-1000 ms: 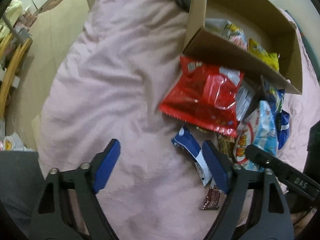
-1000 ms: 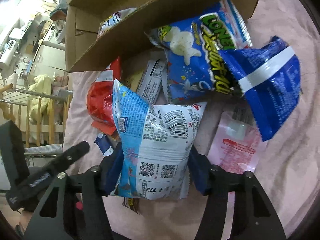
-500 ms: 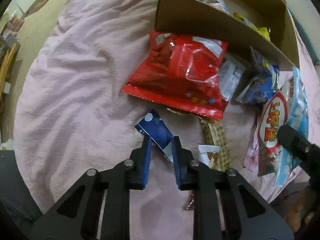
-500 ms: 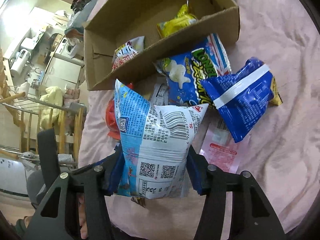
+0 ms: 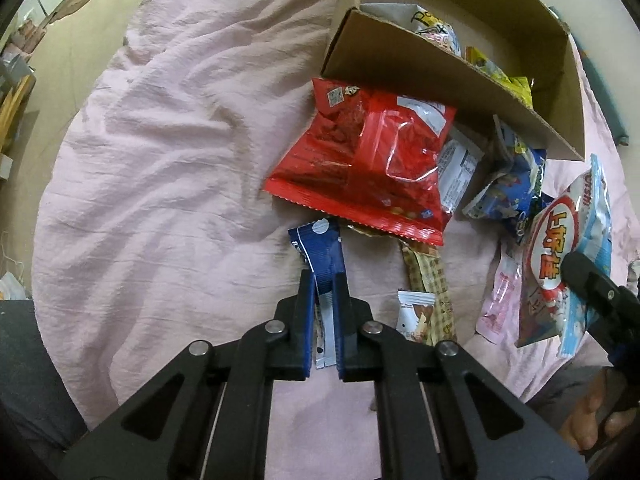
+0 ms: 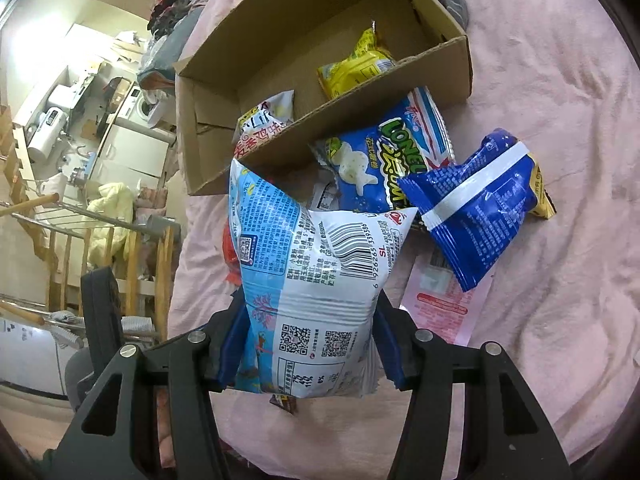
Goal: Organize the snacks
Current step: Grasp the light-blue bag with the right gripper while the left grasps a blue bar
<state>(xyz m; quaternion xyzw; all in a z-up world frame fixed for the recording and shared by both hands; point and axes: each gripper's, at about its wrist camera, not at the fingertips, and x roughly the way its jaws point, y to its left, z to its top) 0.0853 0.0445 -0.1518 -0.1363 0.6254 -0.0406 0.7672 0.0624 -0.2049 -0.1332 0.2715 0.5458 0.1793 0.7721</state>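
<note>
My left gripper [image 5: 323,280] is shut on a slim blue and white snack packet [image 5: 322,252] that lies on the pink bedspread [image 5: 160,160]. Just beyond it lies a big red snack bag [image 5: 368,160], against the front wall of an open cardboard box [image 5: 420,68]. My right gripper [image 6: 310,300] is shut on a puffy light-blue and white snack bag [image 6: 312,272], held up above the pile; the same bag [image 5: 560,256] shows at the right of the left wrist view. The box [image 6: 360,128] holds a yellow packet [image 6: 356,68] and a white and red packet [image 6: 264,124].
Loose snacks lie before the box: a blue LONELY bag [image 6: 384,152], a dark blue bag with a white stripe [image 6: 476,204], a pink flat packet [image 6: 440,296], a checked bar [image 5: 432,280]. The bed edge drops to the floor [image 5: 60,40] at left. A wooden rack [image 6: 80,240] stands beside the bed.
My left gripper went from wide open to shut on the slim blue packet. My right gripper lifted the light-blue bag and drew back, so the box interior came into view.
</note>
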